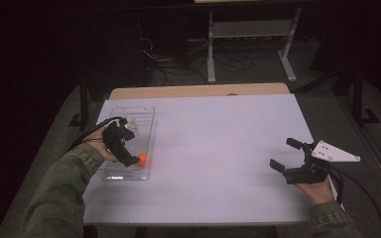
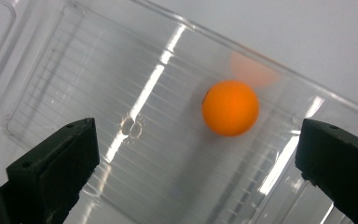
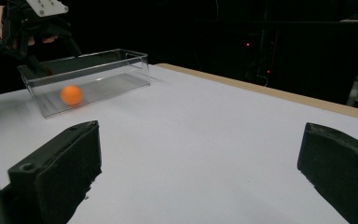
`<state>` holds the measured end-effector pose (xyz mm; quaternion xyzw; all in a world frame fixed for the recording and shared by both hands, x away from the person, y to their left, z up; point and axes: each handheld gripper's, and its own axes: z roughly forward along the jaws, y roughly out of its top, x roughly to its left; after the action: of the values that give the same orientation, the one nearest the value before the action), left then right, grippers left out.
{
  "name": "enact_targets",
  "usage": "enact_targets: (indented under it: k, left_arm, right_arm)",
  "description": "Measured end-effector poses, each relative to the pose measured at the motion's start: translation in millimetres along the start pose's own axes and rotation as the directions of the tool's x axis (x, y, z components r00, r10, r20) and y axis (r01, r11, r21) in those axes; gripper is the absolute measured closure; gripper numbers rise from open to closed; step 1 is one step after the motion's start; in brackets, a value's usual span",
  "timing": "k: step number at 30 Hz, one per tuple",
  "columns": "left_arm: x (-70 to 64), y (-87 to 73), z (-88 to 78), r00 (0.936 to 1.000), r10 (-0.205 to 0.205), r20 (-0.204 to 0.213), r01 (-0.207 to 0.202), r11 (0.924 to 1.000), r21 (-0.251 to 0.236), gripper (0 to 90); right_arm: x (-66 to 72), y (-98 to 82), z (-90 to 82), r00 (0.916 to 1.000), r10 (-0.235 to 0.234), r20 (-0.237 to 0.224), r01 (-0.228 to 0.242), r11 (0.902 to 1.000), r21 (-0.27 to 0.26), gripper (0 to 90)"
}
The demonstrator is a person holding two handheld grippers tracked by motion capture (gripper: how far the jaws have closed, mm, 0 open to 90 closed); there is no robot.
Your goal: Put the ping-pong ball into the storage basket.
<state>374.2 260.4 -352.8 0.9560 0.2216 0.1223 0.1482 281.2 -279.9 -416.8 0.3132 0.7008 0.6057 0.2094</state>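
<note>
An orange ball [image 1: 143, 159] lies on the floor of a clear plastic box [image 1: 149, 124] at the table's left side. My left gripper [image 1: 131, 159] points down into the box just above the ball, held by a hand in a green sleeve. In the left gripper view its jaws [image 2: 198, 135] stand wide open, and the ball [image 2: 230, 108] rests apart from both on the box's ribbed floor [image 2: 74, 70]. My right gripper [image 1: 283, 152] hovers open and empty over the table's right side. The right gripper view [image 3: 200, 140] looks across to the ball [image 3: 70, 94] in the box [image 3: 98, 70].
The white tabletop [image 1: 218, 148] stretches between the two hands, with a wooden strip [image 1: 198, 90] along its far edge. Beyond it, in the dark, stand white desk legs [image 1: 211, 54] and loose cables [image 1: 178, 64] on the floor.
</note>
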Motion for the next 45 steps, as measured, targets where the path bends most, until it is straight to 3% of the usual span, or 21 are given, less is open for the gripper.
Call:
enact_targets:
  k: [14,26,30,32,36,38,43,45]
  left_arm:
    - [-5.6,-11.7,-6.0,0.9995,-0.031,0.003,0.031,0.9955,-0.089,0.0]
    - [-12.6,-16.0,-10.7,0.9996,-0.026,-0.01,0.024,0.9896,-0.142,0.0]
    - [-13.3,-20.1,-14.9,0.9992,-0.038,-0.011,0.036,0.983,-0.18,0.0]
    - [-14.1,-22.9,-16.4,0.9987,-0.05,0.0,0.049,0.9762,-0.211,0.0]
    - [-17.9,-26.3,-16.0,0.9992,-0.04,0.0,0.039,0.9737,-0.224,0.0]
    - [-18.9,-28.2,-17.0,0.9991,-0.041,0.005,0.041,0.9688,-0.244,0.0]
    - [-19.9,-33.1,-22.5,0.9982,-0.055,0.026,0.06,0.9477,-0.313,0.0]
    - [-20.7,-34.8,-23.8,0.9981,-0.055,0.03,0.061,0.9436,-0.325,0.0]
  right_arm:
    - [0.1,0.0,0.4,1.0,0.0,0.002,0.0,1.0,-0.001,0.0]
    - [0.4,-0.2,0.6,1.0,-0.001,0.001,0.001,1.0,0.001,0.0]
    - [0.1,-0.2,0.4,1.0,0.001,0.001,-0.001,1.0,0.002,0.0]
    - [0.3,-0.2,0.5,1.0,-0.002,0.0,0.002,1.0,0.001,0.0]
    - [0.1,-0.3,0.5,1.0,0.0,0.001,0.0,1.0,0.002,0.0]
    - [0.0,-0.4,0.7,1.0,-0.001,0.001,0.001,1.0,0.003,0.0]
    - [0.1,-0.6,0.8,1.0,-0.001,0.003,0.001,1.0,0.007,0.0]
    - [-0.1,-0.5,0.6,1.0,0.001,0.005,-0.001,1.0,0.005,0.0]
